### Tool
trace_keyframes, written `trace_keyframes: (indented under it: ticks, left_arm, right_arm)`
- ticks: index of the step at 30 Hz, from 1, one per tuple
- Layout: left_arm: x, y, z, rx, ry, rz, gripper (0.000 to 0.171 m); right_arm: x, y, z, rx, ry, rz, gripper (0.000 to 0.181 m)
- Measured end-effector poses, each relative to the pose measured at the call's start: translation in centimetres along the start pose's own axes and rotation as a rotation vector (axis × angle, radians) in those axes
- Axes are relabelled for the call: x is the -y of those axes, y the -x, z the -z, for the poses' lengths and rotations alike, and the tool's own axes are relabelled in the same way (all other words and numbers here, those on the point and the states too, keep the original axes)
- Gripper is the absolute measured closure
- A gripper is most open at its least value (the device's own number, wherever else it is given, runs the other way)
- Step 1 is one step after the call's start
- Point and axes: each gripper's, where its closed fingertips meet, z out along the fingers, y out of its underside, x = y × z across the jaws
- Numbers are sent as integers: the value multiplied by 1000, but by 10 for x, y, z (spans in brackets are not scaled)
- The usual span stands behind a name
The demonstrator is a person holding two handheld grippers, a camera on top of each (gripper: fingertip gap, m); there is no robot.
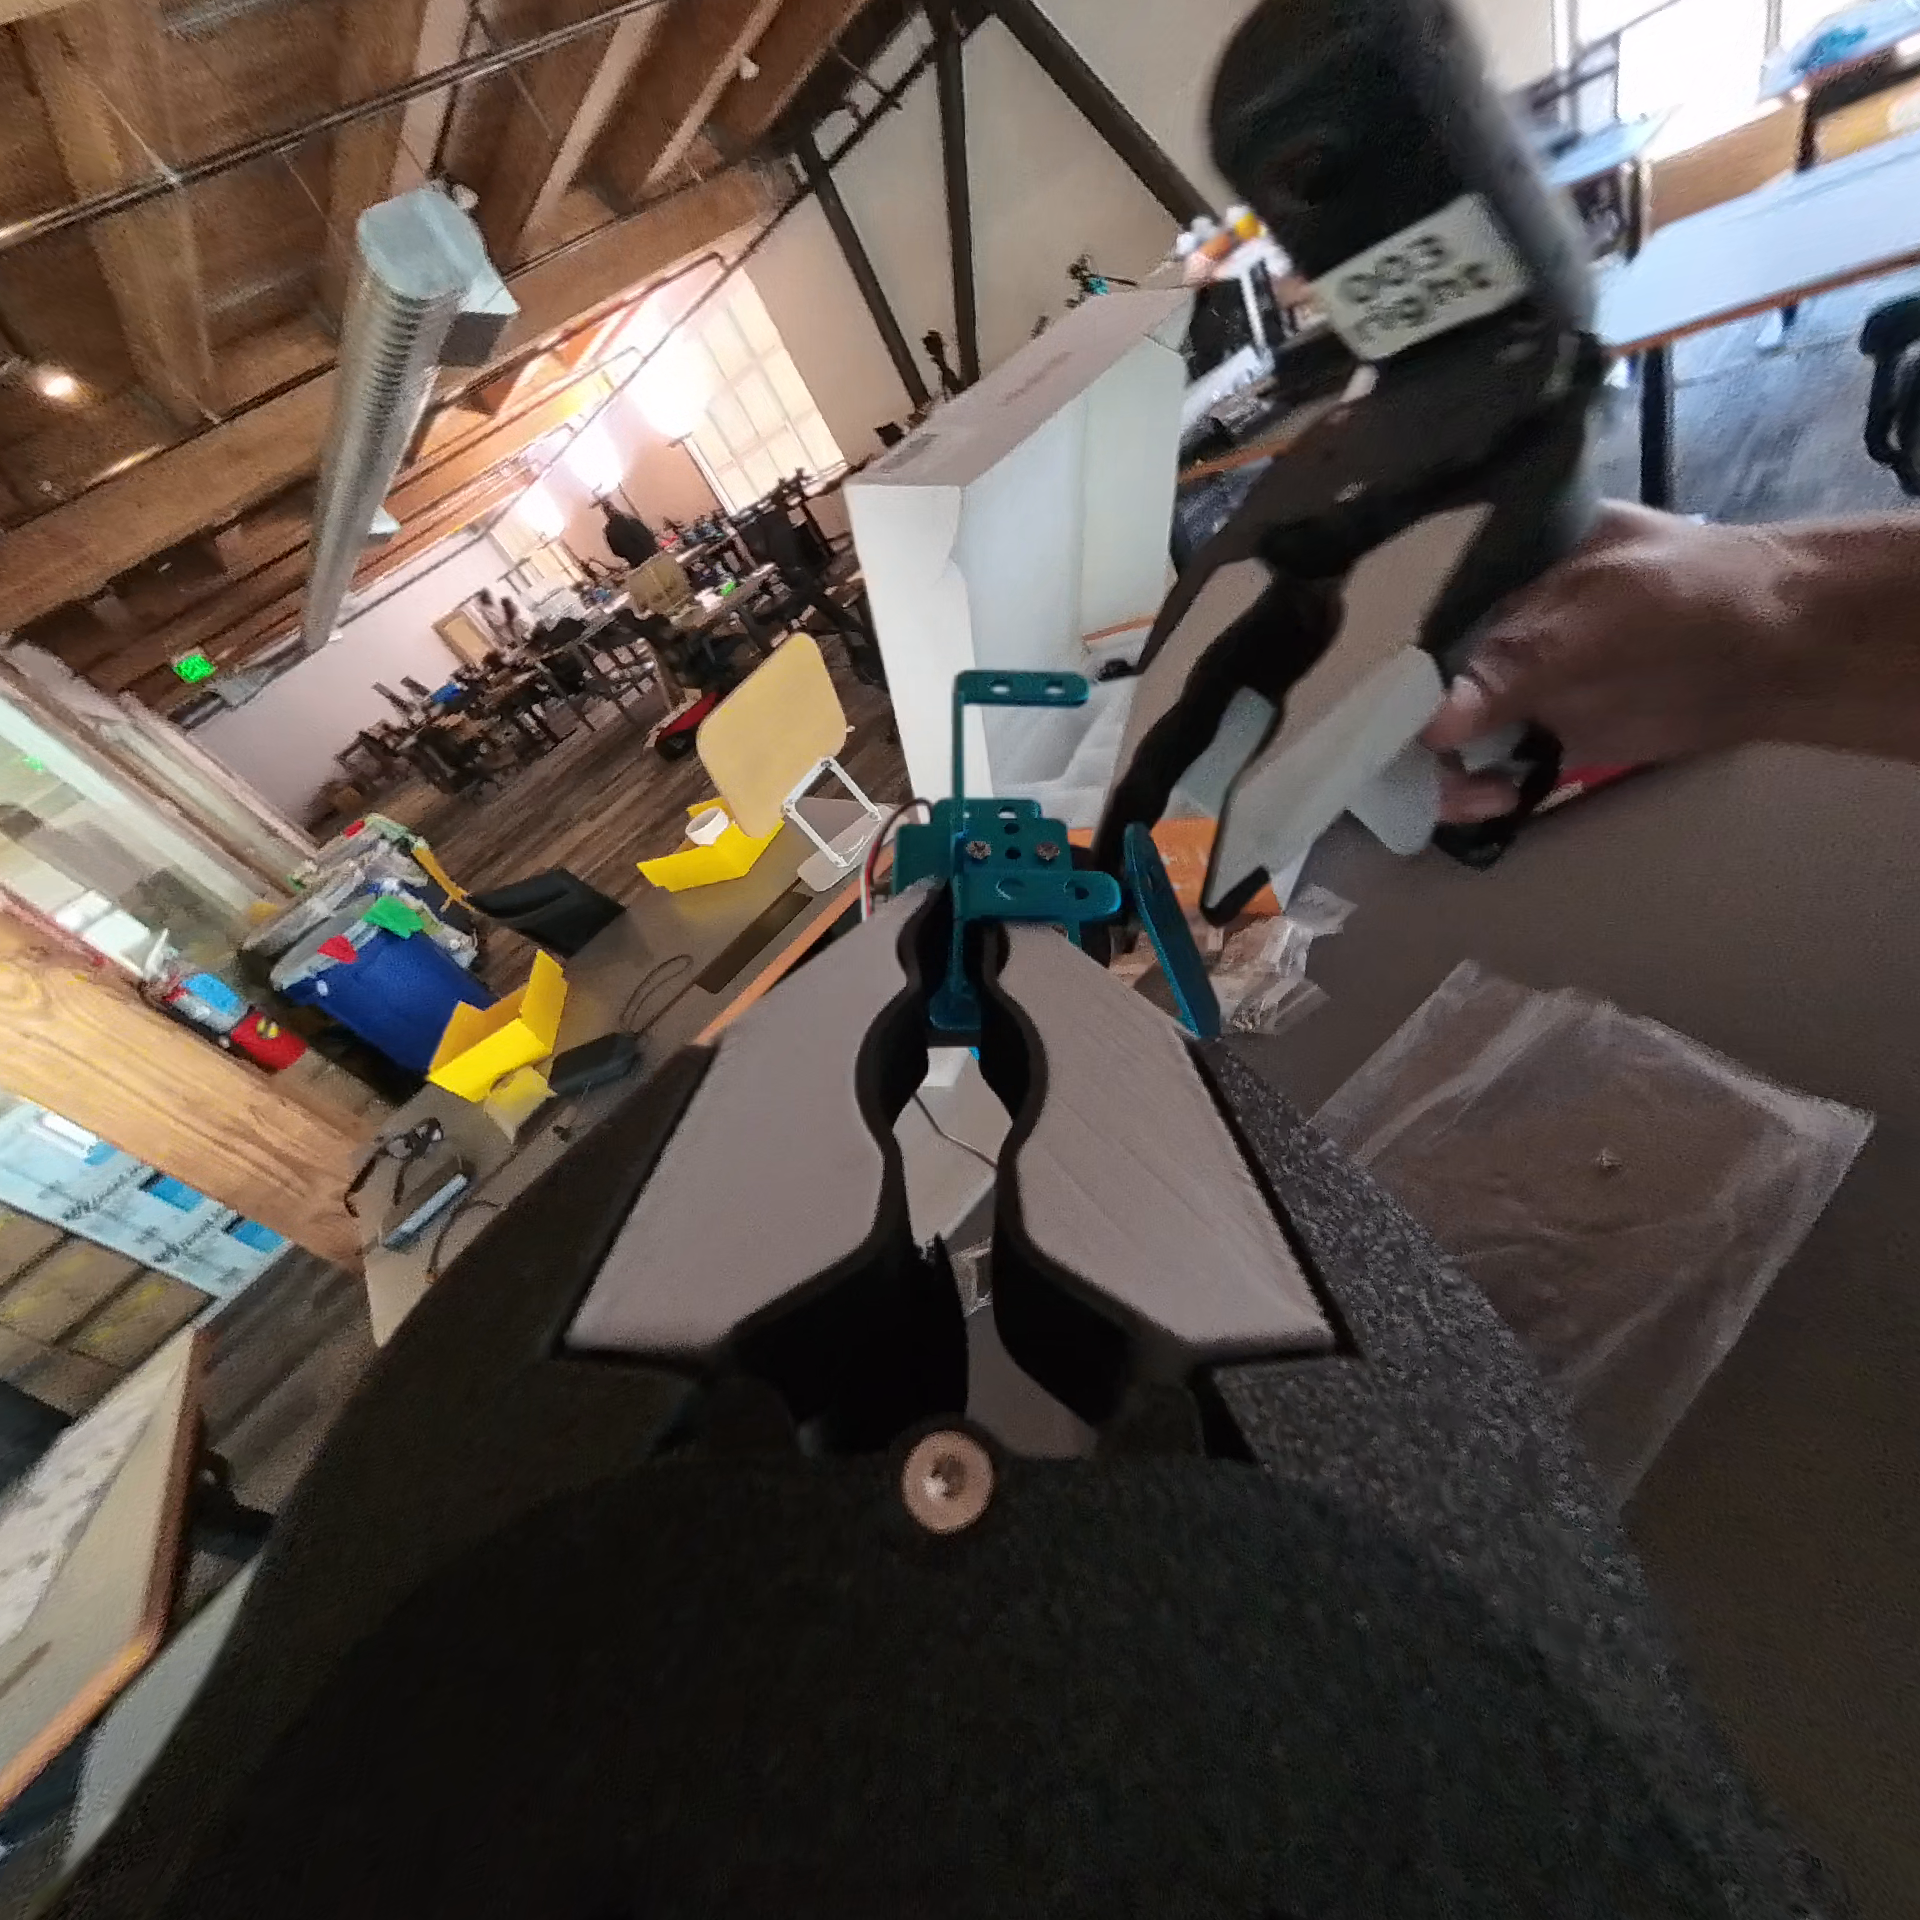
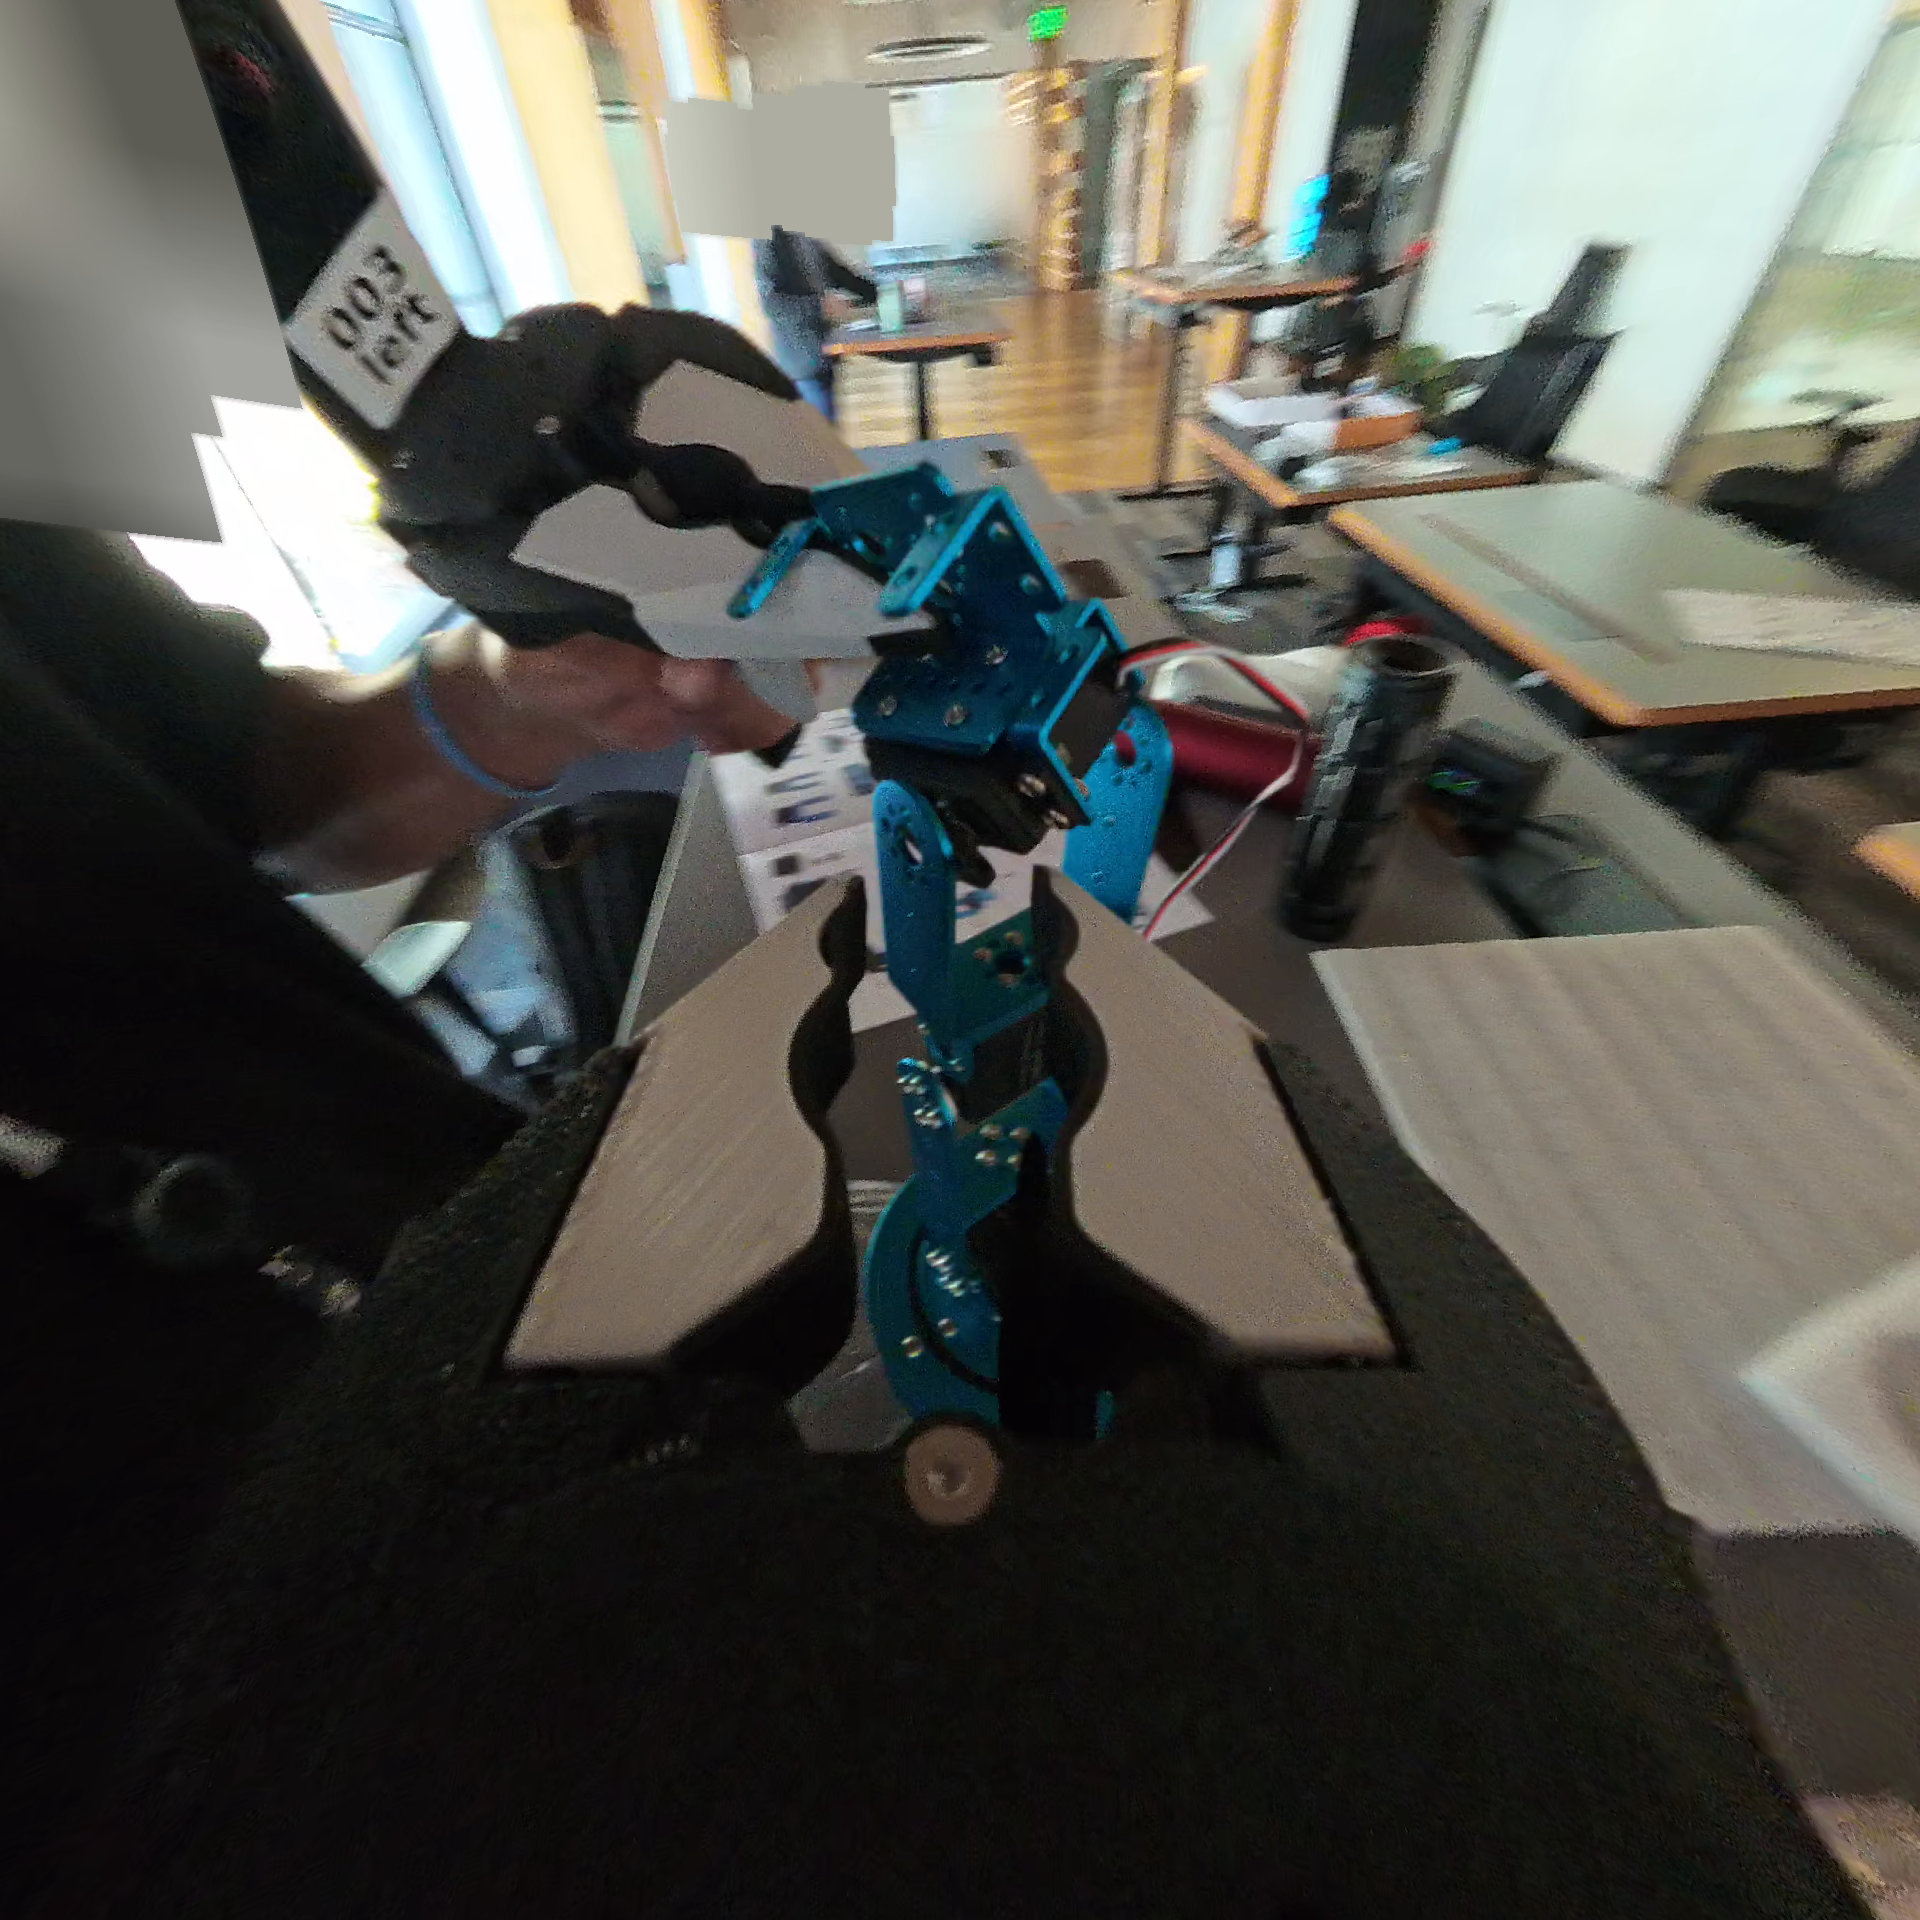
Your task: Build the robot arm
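Note:
A blue metal bracket assembly (image 1: pixel 1003 862) with black servos and a red-white wire is held in the air between both grippers. My left gripper (image 1: pixel 961 914) is shut on a bracket at one end of it. In the right wrist view the assembly (image 2: pixel 966 644) hangs in a chain. My right gripper (image 2: pixel 956 899) is closed around its lower blue plates, which run back between the fingers. The left gripper (image 2: pixel 821 561) shows there at upper left, clamped on the top bracket. The right gripper (image 1: pixel 1164 873) and the hand holding it show at upper right in the left wrist view.
An open white box (image 1: pixel 1018 488) stands behind the assembly. Clear plastic bags (image 1: pixel 1579 1143) lie on the brown table (image 1: pixel 1714 935). Yellow boxes (image 1: pixel 499 1029) lie at left. A white foam sheet (image 2: pixel 1558 1143), a dark cylinder (image 2: pixel 1361 790), a red roll (image 2: pixel 1226 748) and a printed sheet (image 2: pixel 810 810) lie below. My right fingertips sit around 5 cm from my left ones.

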Motion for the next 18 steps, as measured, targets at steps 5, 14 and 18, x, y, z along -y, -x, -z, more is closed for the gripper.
trace_keyframes:
  ticks: [5,14,18]
  left_arm:
    - [2,2,1,-6,-5,158,171]
    - [8,-4,1,-143,-5,180,171]
    - [11,-10,-2,-138,3,78,171]
  right_arm:
    - [10,5,5,-229,-81,157,145]
    - [21,-9,-1,-5,-159,200,95]
    - [14,-10,-6,59,-95,184,97]
